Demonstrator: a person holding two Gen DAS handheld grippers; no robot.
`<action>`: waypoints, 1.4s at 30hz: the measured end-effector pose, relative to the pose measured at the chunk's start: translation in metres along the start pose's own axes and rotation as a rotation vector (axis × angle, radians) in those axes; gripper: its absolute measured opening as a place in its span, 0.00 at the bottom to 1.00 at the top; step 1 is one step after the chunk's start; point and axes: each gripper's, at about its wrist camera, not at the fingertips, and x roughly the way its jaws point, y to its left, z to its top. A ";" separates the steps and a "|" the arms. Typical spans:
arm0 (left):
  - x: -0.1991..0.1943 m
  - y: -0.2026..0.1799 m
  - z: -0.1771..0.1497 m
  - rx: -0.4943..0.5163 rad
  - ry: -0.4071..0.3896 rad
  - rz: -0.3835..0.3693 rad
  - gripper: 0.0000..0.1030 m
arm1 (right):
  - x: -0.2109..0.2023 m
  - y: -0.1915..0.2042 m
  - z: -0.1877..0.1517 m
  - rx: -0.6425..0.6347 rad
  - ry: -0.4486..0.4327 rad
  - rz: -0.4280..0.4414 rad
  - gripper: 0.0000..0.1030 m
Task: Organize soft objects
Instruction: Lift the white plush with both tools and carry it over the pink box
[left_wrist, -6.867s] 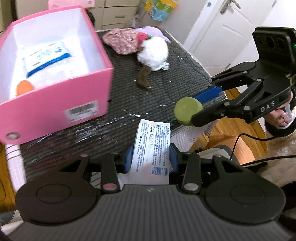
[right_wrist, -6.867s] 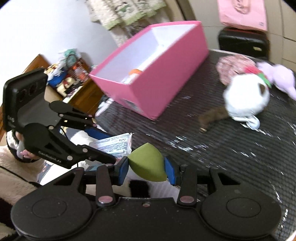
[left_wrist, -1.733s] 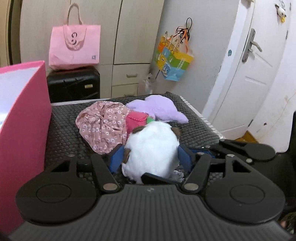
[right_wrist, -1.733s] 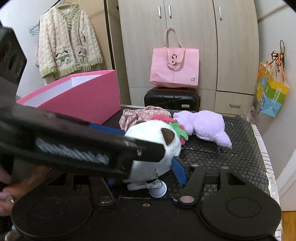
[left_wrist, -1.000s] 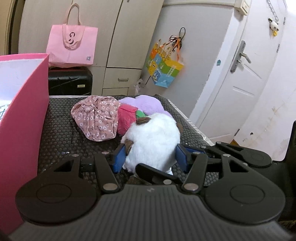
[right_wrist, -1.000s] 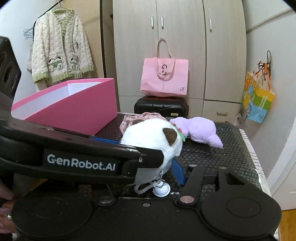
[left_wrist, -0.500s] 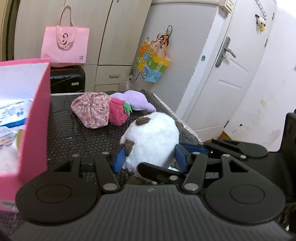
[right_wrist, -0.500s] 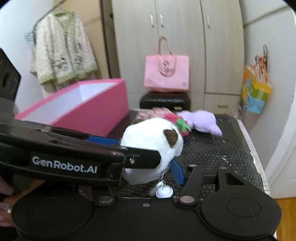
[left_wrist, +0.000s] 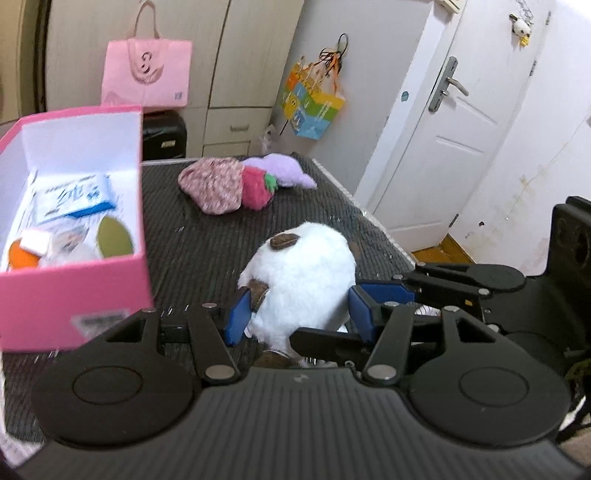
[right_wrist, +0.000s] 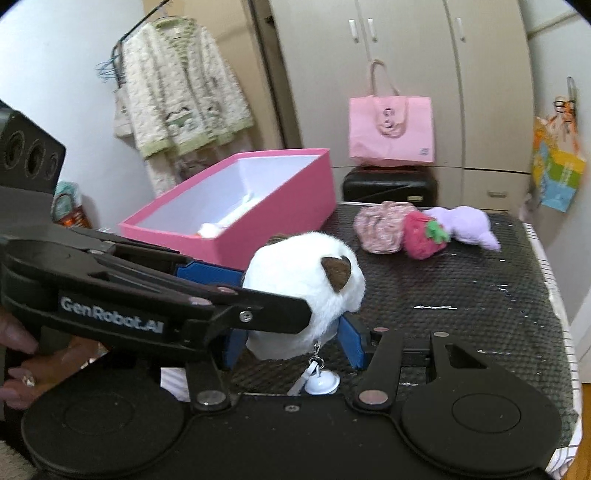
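- Both pairs of fingers grip one white plush toy (left_wrist: 301, 275) at once: the left gripper (left_wrist: 295, 314) has its blue pads pressed into the toy's flanks, about half spread, holding firm.
- The right gripper (right_wrist: 291, 341) clamps the same toy from the other side; its fingers are closing in further, with the fur between them.
- The toy looks light, squashy and fluffy, so the pads sink in. My judgement is that a hold across the thick middle of the body is safest; the small bell charm (right_wrist: 321, 384) dangling below is no place to take hold.
- It hangs above the black mesh table (left_wrist: 207, 251), just beside the pink box (left_wrist: 70, 306).
- The box already holds a blue-and-white packet (left_wrist: 70, 195), a green sponge (left_wrist: 114, 236) and an orange piece (left_wrist: 22, 254), with room left.
- Farther back on the table lie a floral pouch (left_wrist: 212, 184), a strawberry plush (left_wrist: 256, 186) and a purple plush (left_wrist: 284, 171), touching one another.
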 end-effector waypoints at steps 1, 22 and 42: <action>-0.005 0.001 -0.002 -0.006 0.005 0.006 0.53 | 0.000 0.003 0.000 -0.002 0.009 0.013 0.57; -0.097 0.036 -0.004 0.021 0.008 0.057 0.53 | 0.008 0.075 0.034 -0.086 0.113 0.199 0.58; -0.111 0.104 0.065 0.073 -0.171 0.084 0.53 | 0.076 0.087 0.123 -0.150 0.027 0.212 0.59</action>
